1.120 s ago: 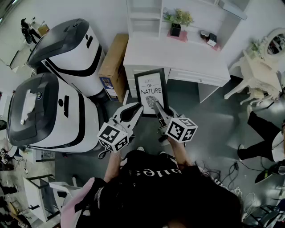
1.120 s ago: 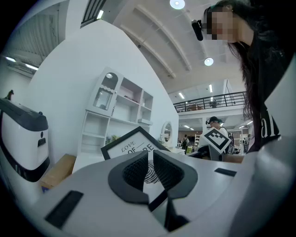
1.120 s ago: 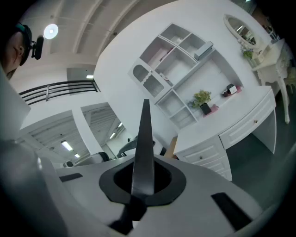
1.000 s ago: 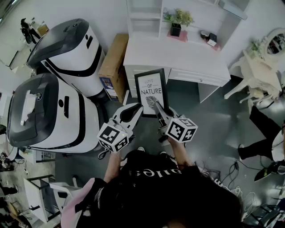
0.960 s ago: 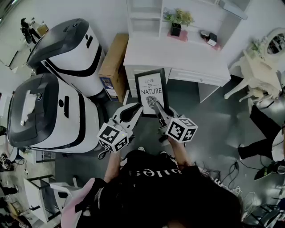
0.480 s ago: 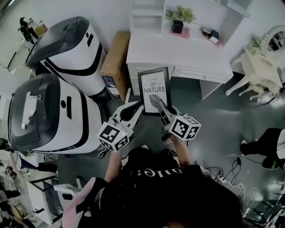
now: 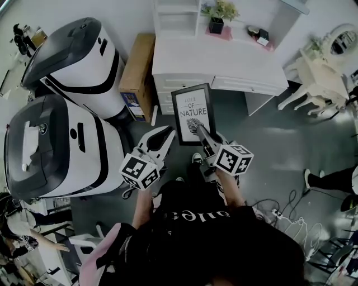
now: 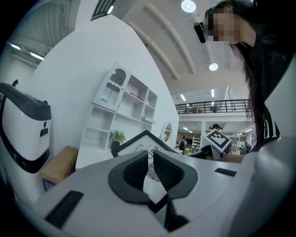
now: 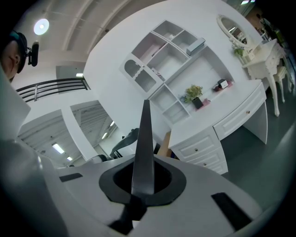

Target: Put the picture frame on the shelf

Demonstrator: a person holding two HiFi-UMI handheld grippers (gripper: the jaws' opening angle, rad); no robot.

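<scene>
Grey floor fills most of my head view, with a white desk against the far wall and a white shelf rising from the desk's back left corner.

My right gripper is clamped on the frame, jaws pinched tight on its lower right edge. In the right gripper view the frame shows edge-on as a thin dark blade running up out of the right gripper.

My left gripper has its jaws apart and nothing between them. It sits just beside the frame's lower left corner, and I cannot tell if it touches. The left gripper view looks through the gap of the left gripper at the frame beyond.

So the frame is in the air in front of the desk's front edge, print facing up at me, not on the shelf.

Count: one frame, two grippers, one plant at the desk's back edge, one box at the desk's left end, two big white-and-black machines left of it.
</scene>
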